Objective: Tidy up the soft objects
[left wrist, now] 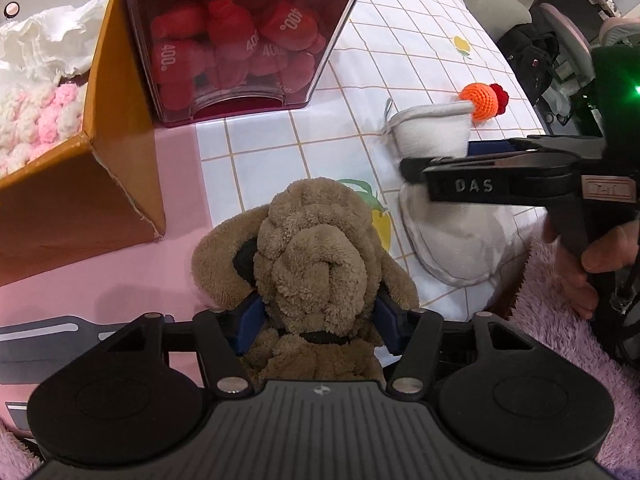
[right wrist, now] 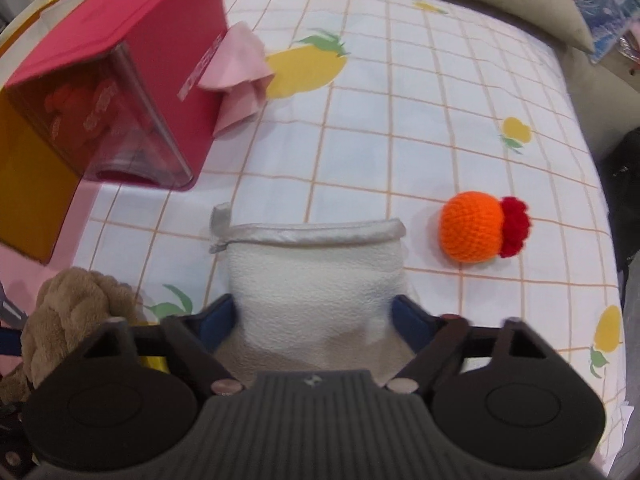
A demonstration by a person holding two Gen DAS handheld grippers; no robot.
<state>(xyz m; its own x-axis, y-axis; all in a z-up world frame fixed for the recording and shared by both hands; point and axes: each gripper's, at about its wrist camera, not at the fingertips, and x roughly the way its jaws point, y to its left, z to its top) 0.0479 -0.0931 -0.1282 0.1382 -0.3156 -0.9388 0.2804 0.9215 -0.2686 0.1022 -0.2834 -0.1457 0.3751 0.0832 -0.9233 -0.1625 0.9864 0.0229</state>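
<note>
A brown plush dog sits between the blue pads of my left gripper, which press on both its sides. The same plush dog shows at the lower left of the right wrist view. My right gripper is shut on a white fleece mitt with a silver trimmed cuff, pinching its narrow middle. In the left wrist view the right gripper comes in from the right across the mitt. An orange crochet ball with a red tuft lies loose to the right of the mitt.
A red bin with a clear front holds several red plush pieces. An open cardboard box at the left holds pink and white fluffy items. A pink cloth lies beside the bin. A person's hand grips the right handle.
</note>
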